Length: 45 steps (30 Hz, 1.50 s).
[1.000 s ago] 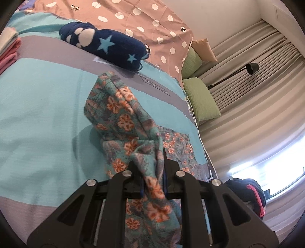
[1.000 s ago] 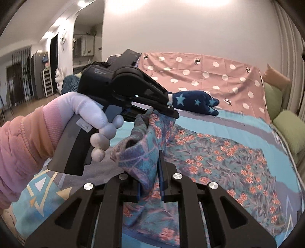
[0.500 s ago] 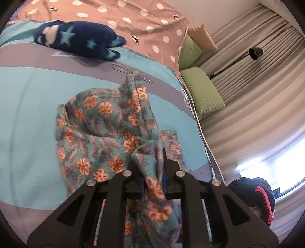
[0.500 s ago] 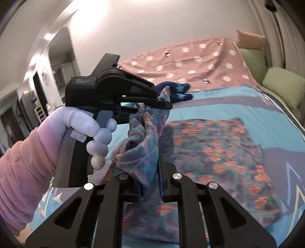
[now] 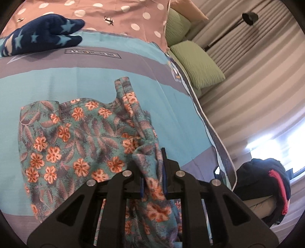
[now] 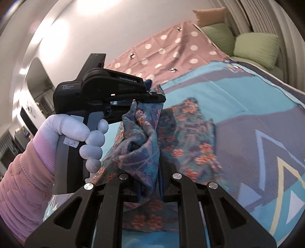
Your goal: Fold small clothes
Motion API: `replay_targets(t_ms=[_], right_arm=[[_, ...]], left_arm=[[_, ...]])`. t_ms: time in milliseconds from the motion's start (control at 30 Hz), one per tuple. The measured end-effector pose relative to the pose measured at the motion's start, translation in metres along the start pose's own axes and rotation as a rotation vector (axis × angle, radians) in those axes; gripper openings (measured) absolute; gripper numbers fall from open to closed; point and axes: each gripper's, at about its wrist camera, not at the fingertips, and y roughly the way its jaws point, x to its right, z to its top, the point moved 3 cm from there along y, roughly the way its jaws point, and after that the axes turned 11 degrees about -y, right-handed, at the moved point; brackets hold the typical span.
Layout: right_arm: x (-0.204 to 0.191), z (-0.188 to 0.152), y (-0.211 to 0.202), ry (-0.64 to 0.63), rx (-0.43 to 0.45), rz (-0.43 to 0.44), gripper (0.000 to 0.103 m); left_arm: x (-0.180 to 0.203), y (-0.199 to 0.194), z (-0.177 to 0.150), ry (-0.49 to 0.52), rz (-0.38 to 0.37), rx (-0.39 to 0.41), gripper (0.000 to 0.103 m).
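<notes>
A teal garment with orange flowers lies partly folded on the blue and grey bedspread. My left gripper is shut on a bunched edge of it, and the cloth trails down between the fingers. In the right wrist view my right gripper is shut on another bunched edge of the same floral garment. The left gripper shows there too, held by a white-gloved hand in a pink sleeve, with cloth hanging from its tip just above my right gripper.
A navy cloth with light blue stars lies at the far side of the bed. Beyond it is a pink polka-dot cover. Green pillows and curtains line the right side. Dark clothing sits off the bed's corner.
Both grippers have carried the held edges sideways across the bed, and more of the garment now lies spread flat to the left. The right gripper has rolled, tilting its view.
</notes>
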Motion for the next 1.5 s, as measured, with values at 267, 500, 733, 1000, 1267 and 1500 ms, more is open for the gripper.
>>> replay_targets(t_ms=[267, 500, 733, 1000, 1267, 1500], right_arm=[[0.022, -0.011, -0.007, 0.074, -0.029, 0.017, 0.013], [0.041, -0.022, -0.005, 0.154, -0.086, 0.018, 0.019], [0.062, -0.031, -0.016, 0.207, -0.102, 0.075, 0.023], [0.078, -0.035, -0.02, 0.307, -0.118, 0.162, 0.023], [0.085, -0.035, -0.042, 0.265, -0.113, 0.074, 0.038], [0.061, -0.014, -0.039, 0.094, -0.119, 0.051, 0.039]], left_arm=[[0.025, 0.031, -0.015, 0.094, 0.071, -0.025, 0.013], [0.039, 0.035, -0.016, 0.133, 0.062, 0.01, 0.043], [0.059, -0.011, -0.024, 0.264, 0.067, 0.123, 0.062], [0.009, -0.069, -0.08, 0.361, 0.149, 0.154, 0.068], [-0.061, -0.123, -0.143, 0.369, 0.243, 0.184, 0.071], [-0.097, -0.121, -0.168, 0.291, 0.249, 0.149, 0.072]])
